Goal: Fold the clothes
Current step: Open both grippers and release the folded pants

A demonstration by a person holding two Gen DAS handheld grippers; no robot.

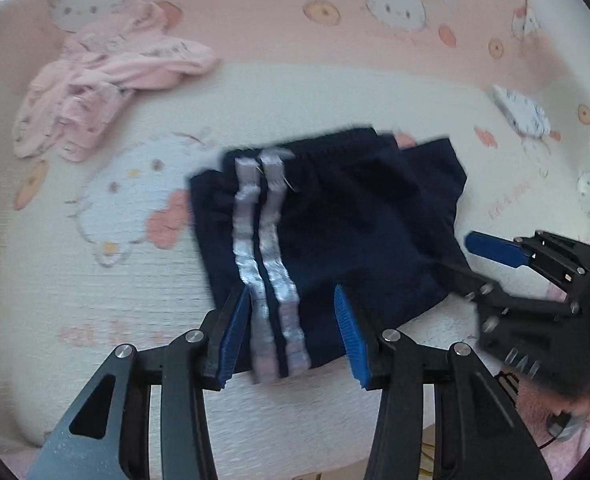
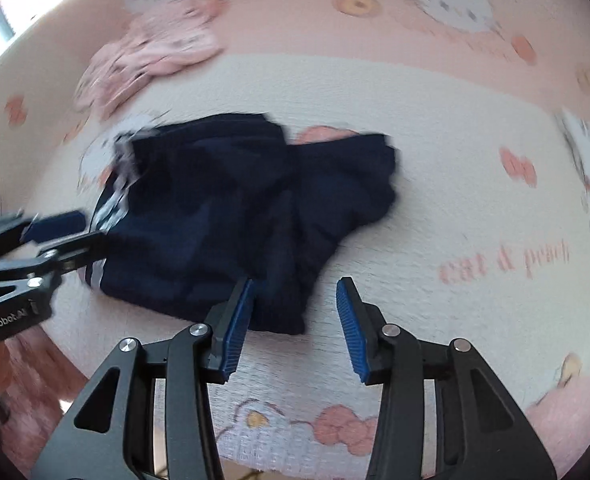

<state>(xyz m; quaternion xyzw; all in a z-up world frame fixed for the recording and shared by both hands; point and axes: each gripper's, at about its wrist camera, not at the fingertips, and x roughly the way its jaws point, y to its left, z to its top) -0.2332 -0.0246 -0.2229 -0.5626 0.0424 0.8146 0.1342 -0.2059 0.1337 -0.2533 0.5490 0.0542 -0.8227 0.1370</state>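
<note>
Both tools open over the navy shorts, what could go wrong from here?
1. The left tool straddles the striped near edge of the navy shorts; closing may pinch several layers and drag the fold apart.
2. The right tool sits over the shorts' near corner; its right pad is over the bedsheet, so it may grab sheet too.
3. Both pictures are blurred, so aim is uncertain.

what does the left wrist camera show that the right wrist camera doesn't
Only the left wrist view shows the two silver stripes running the full length of the navy shorts, between the open pads of the left gripper. Only the right wrist view shows the "cat & peach" lettering on the blanket and the open right gripper straddling the shorts' near corner. Both show the shorts, the crumpled pink garment and the cat-print blanket.
</note>
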